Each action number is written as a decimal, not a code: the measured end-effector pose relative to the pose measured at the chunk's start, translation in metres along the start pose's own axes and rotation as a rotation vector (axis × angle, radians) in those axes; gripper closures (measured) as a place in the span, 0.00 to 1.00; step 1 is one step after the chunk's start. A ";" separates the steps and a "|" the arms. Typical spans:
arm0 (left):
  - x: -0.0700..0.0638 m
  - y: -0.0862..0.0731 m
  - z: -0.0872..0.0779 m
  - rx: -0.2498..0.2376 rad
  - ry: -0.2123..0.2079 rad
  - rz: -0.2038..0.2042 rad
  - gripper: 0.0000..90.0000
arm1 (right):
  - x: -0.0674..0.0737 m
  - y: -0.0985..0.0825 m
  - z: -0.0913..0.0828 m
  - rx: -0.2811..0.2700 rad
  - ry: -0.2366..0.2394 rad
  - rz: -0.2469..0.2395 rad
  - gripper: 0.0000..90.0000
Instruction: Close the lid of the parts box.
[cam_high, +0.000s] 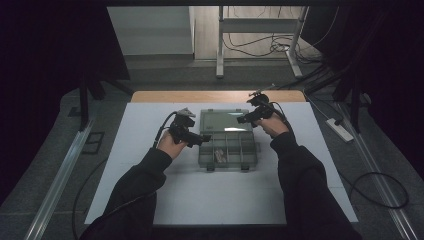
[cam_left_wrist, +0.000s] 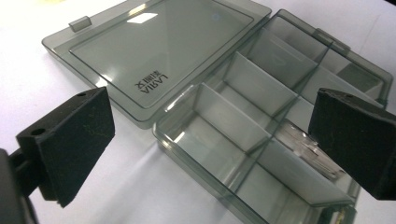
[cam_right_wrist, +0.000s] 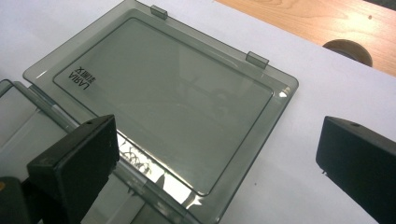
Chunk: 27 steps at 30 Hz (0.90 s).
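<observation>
Smoky grey clear plastic compartment box (cam_high: 227, 150) sits mid white worktop (cam_high: 150, 195), lid (cam_high: 224, 120) flat open on the far side; left gripper (cam_high: 204, 138) and right gripper (cam_high: 241, 119) both gape empty beside it, so next likely picking the small clear item (cam_left_wrist: 308, 149) inside.

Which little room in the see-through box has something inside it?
The near-row compartment, second from the left in the high view, holds small shiny metal bits. The other compartments of the open organizer box look empty. The left tongs hover by the box's left side.
</observation>
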<state>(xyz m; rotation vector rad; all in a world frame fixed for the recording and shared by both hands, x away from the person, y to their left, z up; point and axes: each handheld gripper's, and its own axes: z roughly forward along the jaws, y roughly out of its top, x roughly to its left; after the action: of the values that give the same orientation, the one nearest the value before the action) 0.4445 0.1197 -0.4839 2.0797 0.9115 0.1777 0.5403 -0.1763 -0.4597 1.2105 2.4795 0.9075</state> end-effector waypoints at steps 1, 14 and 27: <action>0.001 0.000 0.000 -0.001 0.001 0.003 0.01 | -0.001 0.001 0.001 0.001 0.003 0.006 0.00; -0.002 -0.009 0.001 0.006 -0.012 0.018 0.00 | -0.014 0.003 0.021 0.072 -0.033 0.013 0.00; -0.003 -0.018 0.008 0.020 -0.009 0.047 0.00 | -0.023 0.000 0.036 0.123 -0.068 0.025 0.00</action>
<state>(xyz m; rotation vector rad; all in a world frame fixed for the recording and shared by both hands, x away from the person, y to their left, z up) 0.4361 0.1195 -0.5023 2.1198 0.8620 0.1844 0.5712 -0.1787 -0.4889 1.2907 2.5034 0.7155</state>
